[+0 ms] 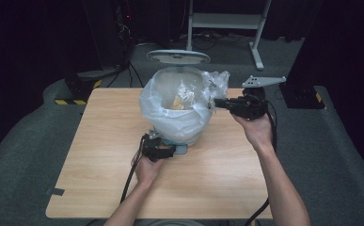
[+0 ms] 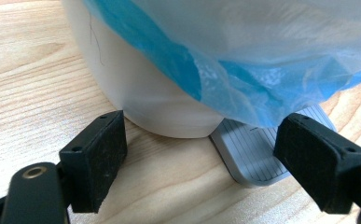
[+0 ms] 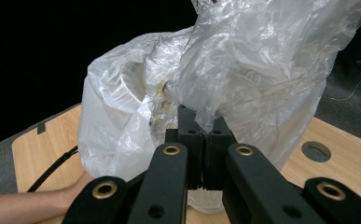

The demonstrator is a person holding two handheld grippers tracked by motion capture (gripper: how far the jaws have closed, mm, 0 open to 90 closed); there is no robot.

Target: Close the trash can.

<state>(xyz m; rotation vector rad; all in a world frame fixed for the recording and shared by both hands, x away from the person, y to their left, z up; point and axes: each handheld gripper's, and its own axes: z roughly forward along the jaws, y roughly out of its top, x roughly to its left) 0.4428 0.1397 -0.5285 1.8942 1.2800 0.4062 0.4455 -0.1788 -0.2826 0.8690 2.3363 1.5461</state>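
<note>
At the bin's rim, the right tool (image 1: 213,103) pinches the plastic bag (image 1: 177,117); the left tool (image 1: 172,151) gapes.

Crinkly, glossy translucent plastic bag (image 1: 179,110) lines a smooth white bin (image 2: 145,88) on a matt wood-grain table (image 1: 99,155).

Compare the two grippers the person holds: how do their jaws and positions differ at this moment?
The left gripper has open jaws low at the bin's base, beside the pedal; the right gripper is shut on the plastic bag. Left sits near the table; right is raised at the rim. Both have black jaws.
</note>
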